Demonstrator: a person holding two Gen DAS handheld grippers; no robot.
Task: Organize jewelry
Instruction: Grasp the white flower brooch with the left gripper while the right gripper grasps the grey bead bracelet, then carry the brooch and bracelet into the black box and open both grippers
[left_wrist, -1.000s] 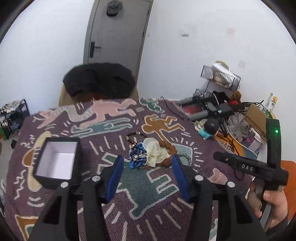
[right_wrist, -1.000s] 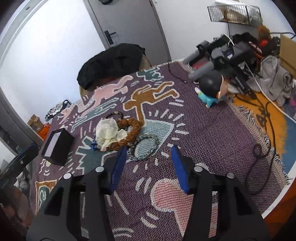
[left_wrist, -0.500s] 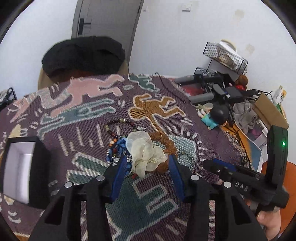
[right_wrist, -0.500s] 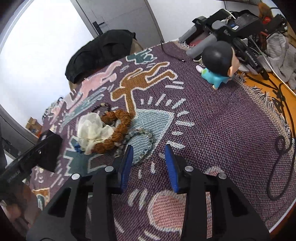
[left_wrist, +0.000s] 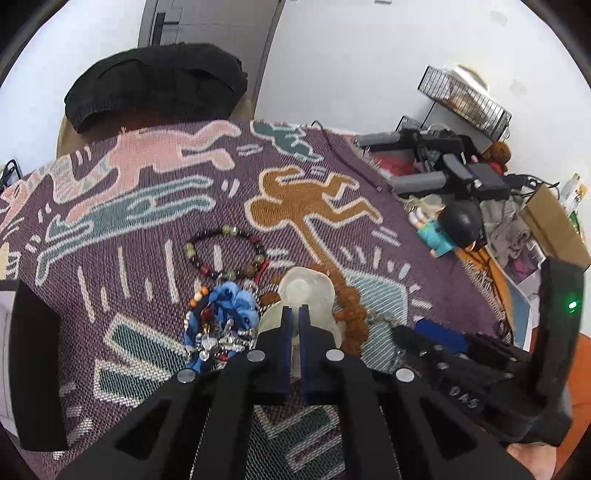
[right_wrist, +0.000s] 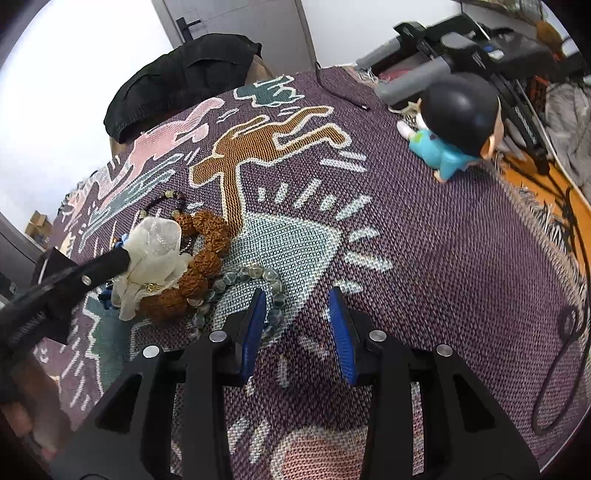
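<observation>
A sheer cream pouch (left_wrist: 306, 291) lies on top of a jewelry pile on the patterned cloth (left_wrist: 147, 206). My left gripper (left_wrist: 293, 312) is shut on the pouch's near edge. Beside it are a blue beaded piece with silver charms (left_wrist: 225, 317), a dark bead bracelet (left_wrist: 225, 254) and a chunky brown seed bracelet (right_wrist: 199, 266). My right gripper (right_wrist: 297, 295) is open, low over the cloth. Its left finger sits by a pale glass bead bracelet (right_wrist: 255, 275), and nothing is between its pads. The left gripper's fingers (right_wrist: 110, 264) reach the pouch (right_wrist: 155, 251) from the left.
A black box (left_wrist: 33, 369) with a white inside stands at the left edge. A blue-shirted figurine (right_wrist: 454, 125) lies at the cloth's far right, with black gear and cables (right_wrist: 565, 332) beyond. A black garment (left_wrist: 155, 85) drapes a chair behind the table.
My left gripper moved forward and down onto the pile and closed on the pouch. My right gripper sank toward the pale bracelet, and its jaws narrowed.
</observation>
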